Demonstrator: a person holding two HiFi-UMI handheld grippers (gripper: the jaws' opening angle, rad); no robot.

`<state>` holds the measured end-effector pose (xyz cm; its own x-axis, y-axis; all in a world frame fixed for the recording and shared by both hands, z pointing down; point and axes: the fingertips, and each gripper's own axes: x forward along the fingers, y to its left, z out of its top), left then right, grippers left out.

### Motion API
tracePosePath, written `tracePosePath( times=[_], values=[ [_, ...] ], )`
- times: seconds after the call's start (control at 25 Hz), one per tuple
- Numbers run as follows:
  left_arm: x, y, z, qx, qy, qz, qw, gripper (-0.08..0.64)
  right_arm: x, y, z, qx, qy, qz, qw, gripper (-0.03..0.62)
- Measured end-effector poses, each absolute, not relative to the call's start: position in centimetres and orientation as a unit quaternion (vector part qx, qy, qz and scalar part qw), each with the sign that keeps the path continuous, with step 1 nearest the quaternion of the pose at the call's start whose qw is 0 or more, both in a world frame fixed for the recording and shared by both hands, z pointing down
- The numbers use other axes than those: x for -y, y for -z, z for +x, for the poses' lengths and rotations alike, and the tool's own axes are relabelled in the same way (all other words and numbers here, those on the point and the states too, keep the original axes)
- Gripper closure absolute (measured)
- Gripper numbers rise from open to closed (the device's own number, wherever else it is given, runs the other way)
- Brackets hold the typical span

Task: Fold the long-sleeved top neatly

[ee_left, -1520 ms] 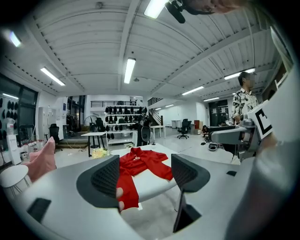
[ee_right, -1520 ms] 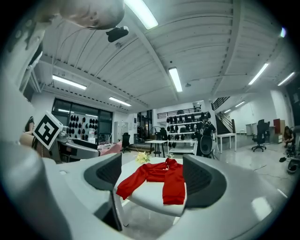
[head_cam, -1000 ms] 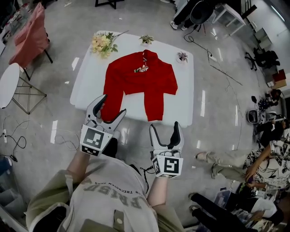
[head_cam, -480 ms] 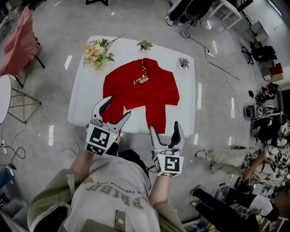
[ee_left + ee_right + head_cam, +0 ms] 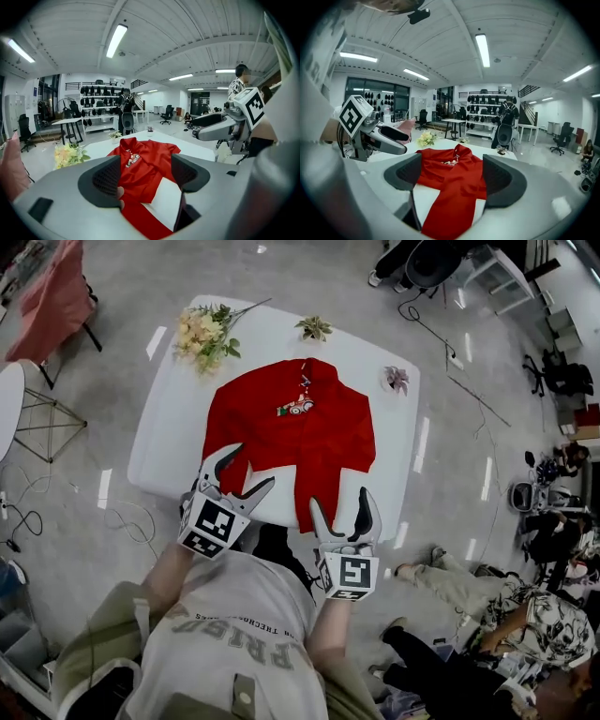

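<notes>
A red long-sleeved top (image 5: 291, 423) lies spread flat on a white table (image 5: 164, 442), collar at the far side. Its sleeves run toward the near edge. My left gripper (image 5: 247, 468) stands open over the near left corner, above the end of the left sleeve. My right gripper (image 5: 340, 500) is open just off the near edge, by the end of the other sleeve. The left gripper view shows the top (image 5: 143, 161) between its open, empty jaws (image 5: 149, 174). In the right gripper view the top (image 5: 457, 190) also lies ahead of open, empty jaws (image 5: 457, 180).
On the far part of the table stand a bunch of flowers (image 5: 202, 334) and two small plants (image 5: 314, 327) (image 5: 397, 379). A pink-draped chair (image 5: 56, 296) and a round white table (image 5: 9, 409) stand at the left. People sit on the floor at the right (image 5: 525, 615).
Both grippers have come forward and down toward the table's near edge, and the left one now reaches over the table's corner. Their jaws have stayed equally wide. The top has not moved.
</notes>
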<state>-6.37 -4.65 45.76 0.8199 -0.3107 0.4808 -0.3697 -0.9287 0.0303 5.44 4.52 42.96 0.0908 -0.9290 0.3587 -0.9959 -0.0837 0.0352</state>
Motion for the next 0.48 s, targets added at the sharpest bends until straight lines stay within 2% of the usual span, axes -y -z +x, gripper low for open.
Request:
tracePosePath(
  times=[0.24,0.48],
  values=[
    [4.0,-49.1,-2.6,0.202,-0.292,0.934,0.047,0.235,-3.1,-45.8,9.7,0.711,-0.149,0.670,0.153,0.195],
    [3.5,-53.2,-0.7,0.223,-0.354,0.907,0.043,0.235,-2.6,-50.8,10.9,0.767,-0.185,0.581,0.202,0.195]
  ],
)
